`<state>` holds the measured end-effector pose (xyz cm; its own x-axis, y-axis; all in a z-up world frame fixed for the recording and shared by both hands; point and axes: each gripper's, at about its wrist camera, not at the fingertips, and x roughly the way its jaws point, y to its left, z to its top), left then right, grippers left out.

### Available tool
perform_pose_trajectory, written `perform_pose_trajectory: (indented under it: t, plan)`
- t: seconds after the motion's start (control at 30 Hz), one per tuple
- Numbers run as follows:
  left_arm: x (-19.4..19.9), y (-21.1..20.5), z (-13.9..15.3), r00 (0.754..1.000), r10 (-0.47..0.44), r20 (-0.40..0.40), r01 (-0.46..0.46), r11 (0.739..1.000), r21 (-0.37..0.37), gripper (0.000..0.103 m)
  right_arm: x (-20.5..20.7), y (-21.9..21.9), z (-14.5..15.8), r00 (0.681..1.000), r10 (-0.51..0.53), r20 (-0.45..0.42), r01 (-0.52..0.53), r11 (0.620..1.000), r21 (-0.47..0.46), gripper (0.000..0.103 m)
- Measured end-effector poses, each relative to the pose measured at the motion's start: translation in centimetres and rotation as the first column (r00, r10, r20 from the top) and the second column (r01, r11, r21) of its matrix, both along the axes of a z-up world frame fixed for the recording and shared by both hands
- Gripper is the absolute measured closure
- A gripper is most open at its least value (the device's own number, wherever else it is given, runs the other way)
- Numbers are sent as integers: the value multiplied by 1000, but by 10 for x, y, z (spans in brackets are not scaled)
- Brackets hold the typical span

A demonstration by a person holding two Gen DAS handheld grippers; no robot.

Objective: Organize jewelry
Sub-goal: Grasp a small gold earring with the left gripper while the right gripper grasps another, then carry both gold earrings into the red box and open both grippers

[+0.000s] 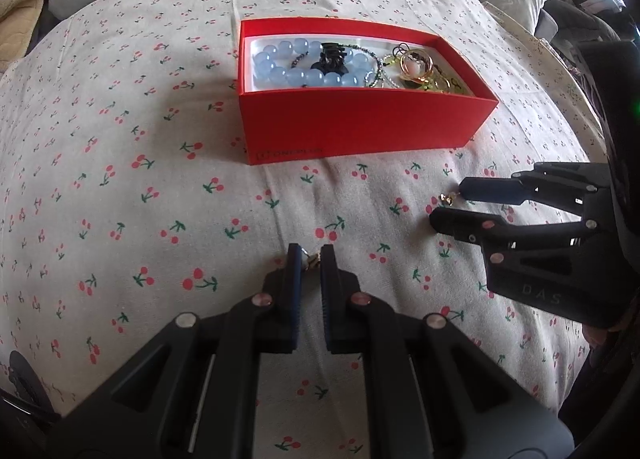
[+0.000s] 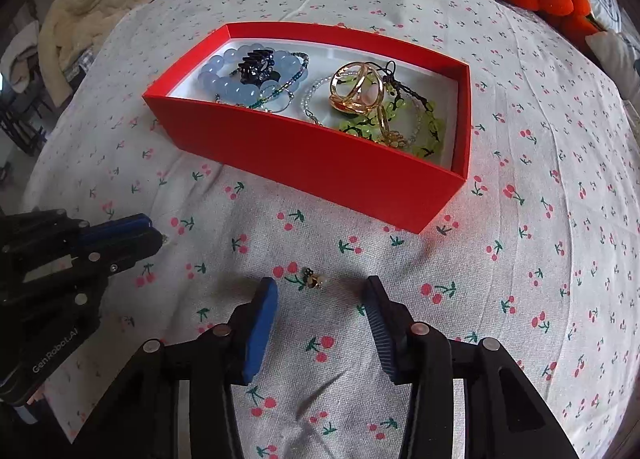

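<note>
**Cherry-print bed, two earrings left out**

Nearest: right tongs [image 2: 320,323] spread wide around small gold earring [image 2: 314,282], not touching. Left tongs [image 1: 310,259] pinched on second earring [image 1: 312,258]. Beyond: red box [image 2: 320,155] holding beads, rings. Best closed gently, low, centred.

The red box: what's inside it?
Inside the red box: a blue bead bracelet with a black hair clip lying on it, a big gold ring and green beads. Whatever lies beneath that pile is hidden.
</note>
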<state>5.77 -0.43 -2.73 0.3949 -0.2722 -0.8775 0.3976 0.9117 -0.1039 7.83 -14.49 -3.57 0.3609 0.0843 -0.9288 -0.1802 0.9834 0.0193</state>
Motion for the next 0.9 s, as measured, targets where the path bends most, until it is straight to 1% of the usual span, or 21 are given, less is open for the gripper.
perform_pose_trajectory:
  t: [0.07, 0.1, 0.17, 0.2, 0.37, 0.6, 0.77, 0.9]
  plan:
    - [0, 3, 0, 1000, 5, -2, -5, 1000, -2, 93, 4, 1, 0, 1000, -4, -4, 4, 1000, 13, 77]
    - [0, 4, 0, 1000, 8, -3, -8, 1000, -5, 93, 5, 3, 0, 1000, -4, -7, 4, 1000, 16, 79]
    - [0, 7, 1, 1000, 15, -6, -15, 1000, -8, 93, 8, 4, 0, 1000, -1, -9, 2, 1000, 19, 90]
    - [0, 8, 1, 1000, 18, -7, -18, 1000, -9, 93, 8, 4, 0, 1000, -2, -11, 2, 1000, 21, 91]
    - [0, 12, 3, 1000, 29, -11, -29, 999, -15, 93, 10, -1, 1, 1000, -18, -21, 19, 999, 46, 92]
    - [1, 12, 6, 999, 40, -17, -40, 999, -22, 93, 5, -12, 13, 997, -68, -27, 70, 993, 100, 93]
    - [2, 10, 13, 999, 47, -17, -47, 998, -35, 93, 6, -19, 24, 996, -83, -22, 85, 988, 125, 93]
    - [6, 9, 24, 999, 53, -6, -53, 997, -59, 93, 5, -20, 35, 995, -94, -11, 95, 984, 150, 93]
